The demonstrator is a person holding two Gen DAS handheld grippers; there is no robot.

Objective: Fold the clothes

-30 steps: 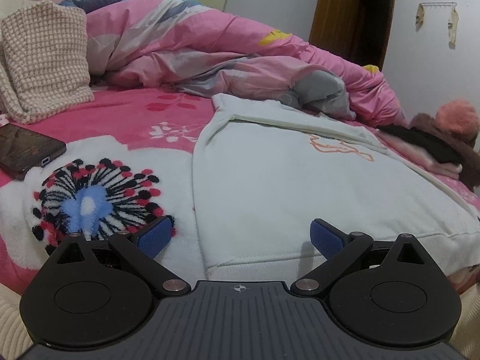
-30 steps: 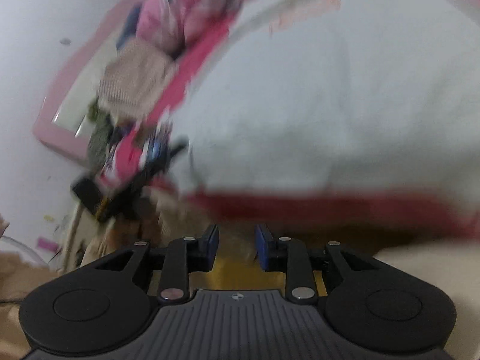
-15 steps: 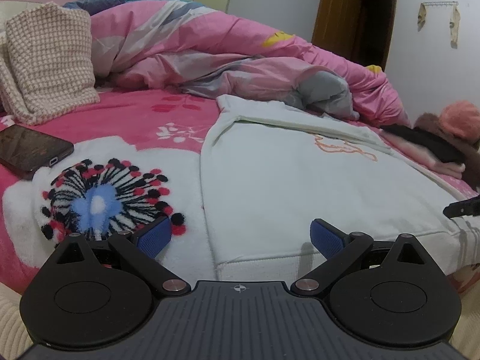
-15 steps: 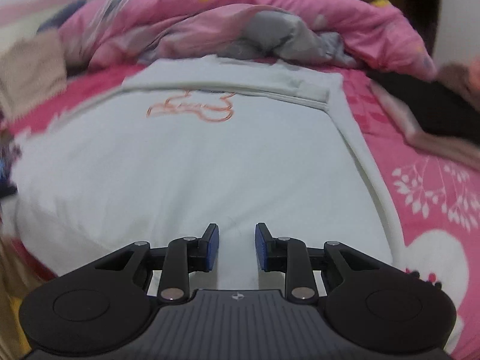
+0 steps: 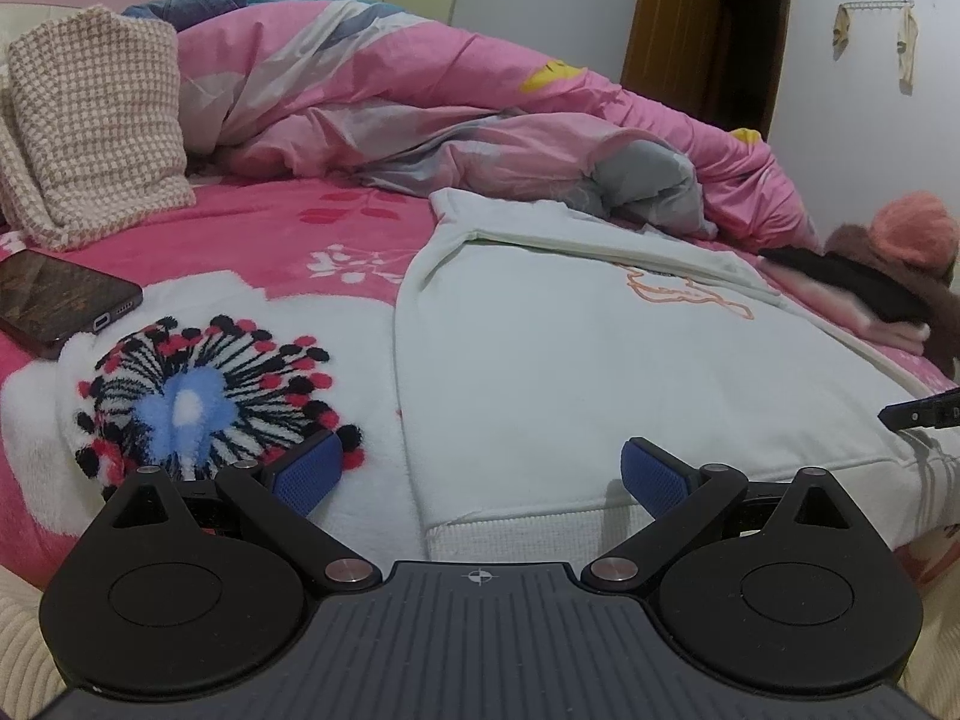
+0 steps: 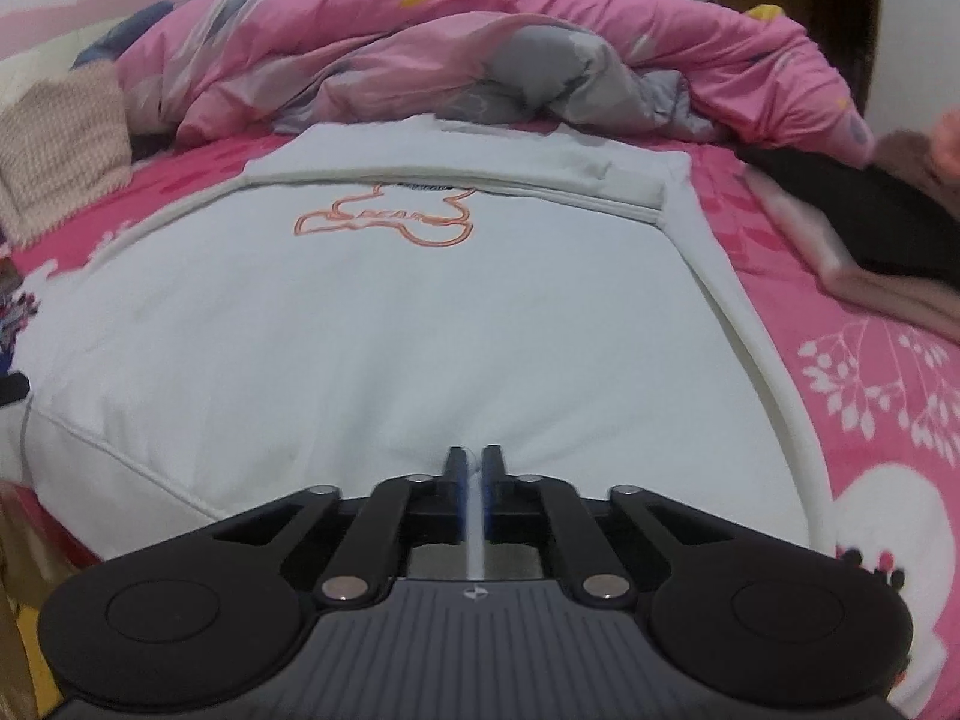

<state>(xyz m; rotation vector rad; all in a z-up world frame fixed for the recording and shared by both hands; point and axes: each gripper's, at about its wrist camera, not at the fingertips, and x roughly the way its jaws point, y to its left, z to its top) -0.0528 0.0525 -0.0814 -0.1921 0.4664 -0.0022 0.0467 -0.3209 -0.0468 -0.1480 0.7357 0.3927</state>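
Observation:
A white sweatshirt (image 5: 600, 372) with an orange outline print lies flat on the pink bed, sleeves folded across its top, ribbed hem toward me. My left gripper (image 5: 480, 468) is open, its fingers straddling the hem's left corner just above the cloth. My right gripper (image 6: 474, 468) is shut on the sweatshirt's (image 6: 372, 330) hem edge near the right side; a thin fold of white cloth shows between the blue pads. The tip of the right gripper shows at the right edge of the left wrist view (image 5: 924, 414).
A rumpled pink quilt (image 5: 480, 120) lies behind the sweatshirt. A checked pillow (image 5: 96, 120) and a phone (image 5: 54, 300) lie at left. Folded dark and pink clothes (image 5: 858, 294) are stacked at right. The bed edge runs under both grippers.
My right gripper swung round to face the sweatshirt, came down to the hem and closed on it. My left gripper shifted slightly left, staying open.

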